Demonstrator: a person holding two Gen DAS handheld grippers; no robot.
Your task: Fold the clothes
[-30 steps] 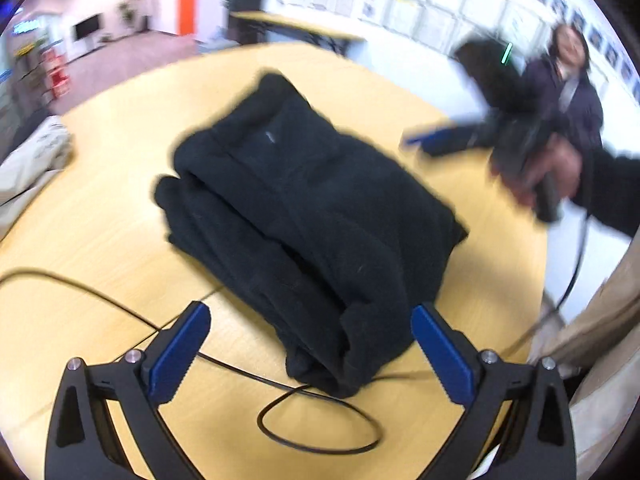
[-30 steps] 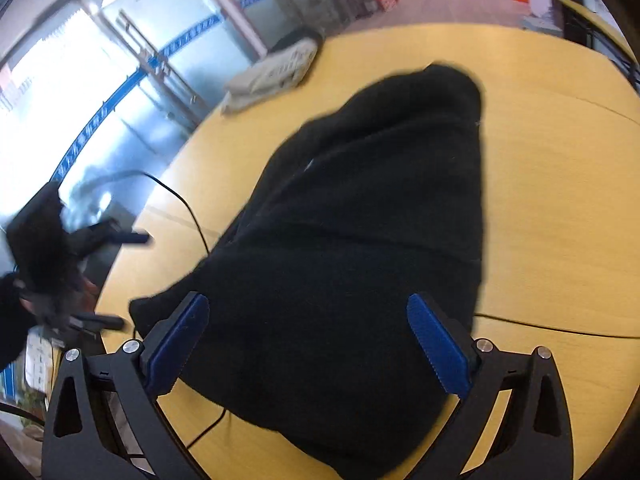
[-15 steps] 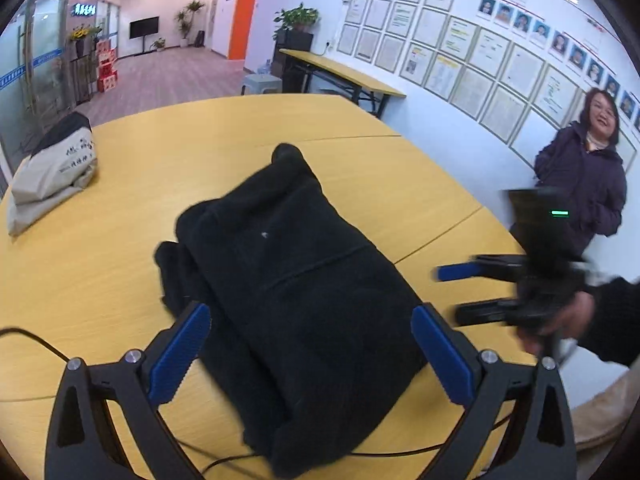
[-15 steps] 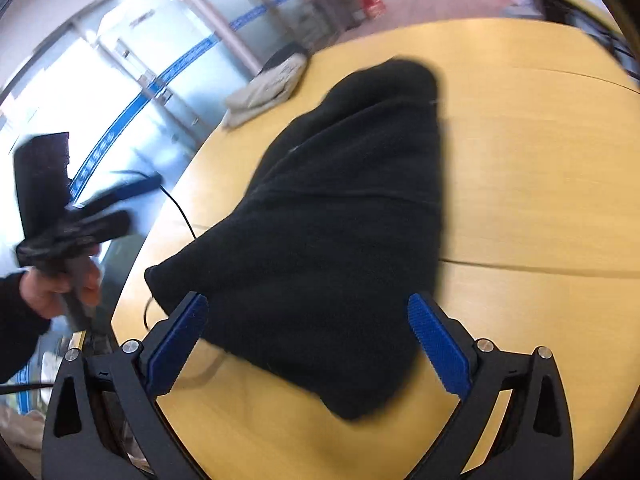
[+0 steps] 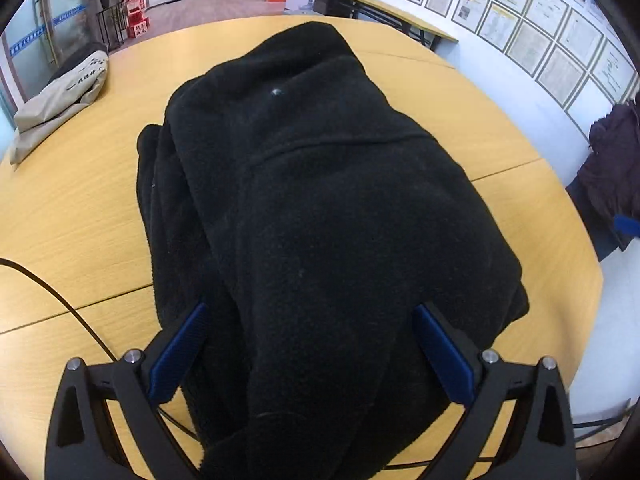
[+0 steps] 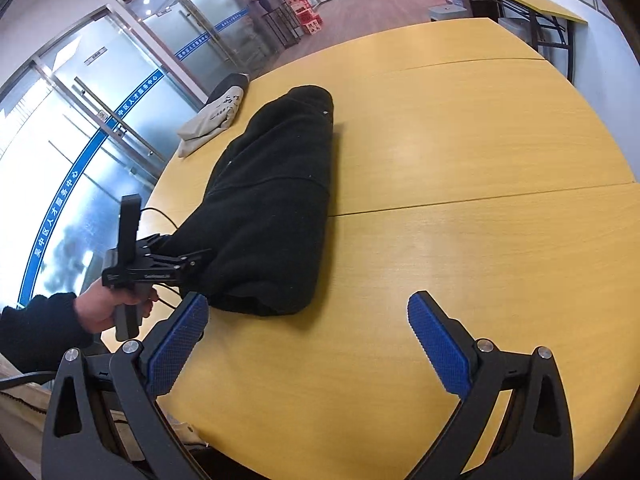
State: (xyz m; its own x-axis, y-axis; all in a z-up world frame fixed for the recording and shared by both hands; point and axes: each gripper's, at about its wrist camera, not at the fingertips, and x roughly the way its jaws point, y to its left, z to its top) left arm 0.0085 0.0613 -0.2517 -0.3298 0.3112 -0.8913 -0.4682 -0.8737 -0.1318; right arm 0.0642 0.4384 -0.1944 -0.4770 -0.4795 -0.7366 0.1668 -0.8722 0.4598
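— How do the grippers stand?
— The left gripper (image 5: 310, 356) is spread wide, its blue pads on either side of the folded black fleece (image 5: 320, 208), gripping nothing. The right gripper (image 6: 308, 342) gapes too, over bare yellow table (image 6: 460, 240).
— And the fleece?
— It fills the centre of the left view; in the right view it sits left of centre, the left gripper at its near end.
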